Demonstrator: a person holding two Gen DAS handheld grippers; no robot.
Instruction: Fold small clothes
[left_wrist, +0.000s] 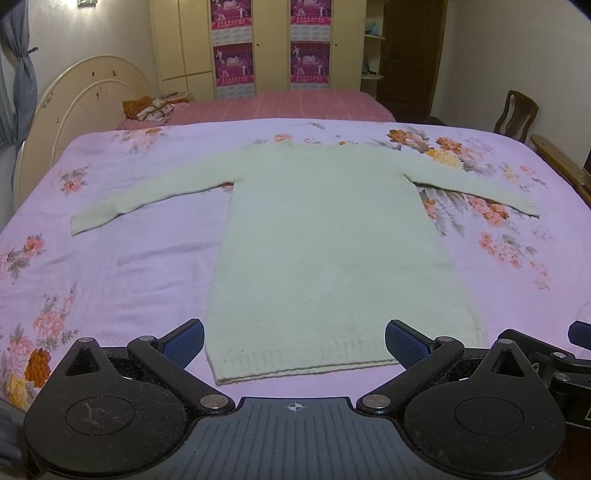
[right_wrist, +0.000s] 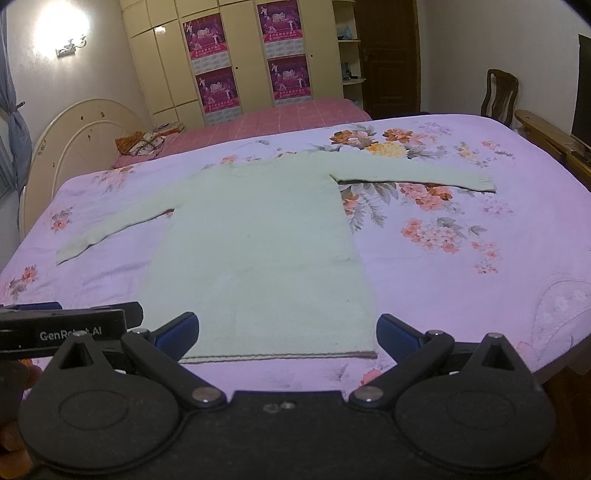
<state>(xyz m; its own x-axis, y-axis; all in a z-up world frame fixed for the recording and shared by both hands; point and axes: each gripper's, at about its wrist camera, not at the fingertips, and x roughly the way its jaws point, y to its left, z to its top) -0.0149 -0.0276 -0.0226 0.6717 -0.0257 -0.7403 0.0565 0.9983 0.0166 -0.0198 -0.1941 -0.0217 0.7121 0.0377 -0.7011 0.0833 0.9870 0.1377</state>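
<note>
Nearest in the left wrist view, the left gripper (left_wrist: 294, 341) is held with its blue pads (left_wrist: 184, 341) spread wide, and nothing is pinched between them. It hangs just in front of the bottom edge of the sweater (left_wrist: 325, 251). In the right wrist view, the right gripper (right_wrist: 287, 334) is spread wide in the same way, and it holds nothing either. It is also held near the bottom edge of the sweater (right_wrist: 258, 251).

The pale green sweater is laid flat on the bed cover (left_wrist: 122, 266), with both sleeves stretched out to the sides. No boxes or baskets are seen near the sweater.

Some things are shown in one view only. A black bar with white letters (right_wrist: 62, 332) is seen to the left of the sweater only in the right wrist view. A lit wall lamp (right_wrist: 70, 44) is seen far behind the sweater in that view too. A dark screen (right_wrist: 581, 88) is shown far to the right of the sweater there.

The bed cover is purple with pink and orange flowers on it. Behind the sweater, a second bed with a pink blanket (left_wrist: 295, 105) is seen. A round cream headboard (left_wrist: 92, 96) stands to the left of the sweater. Far behind the sweater, yellow cupboards with pink posters (left_wrist: 234, 64) are lined up. A wooden chair (left_wrist: 517, 110) is placed far to the right of the sweater.
</note>
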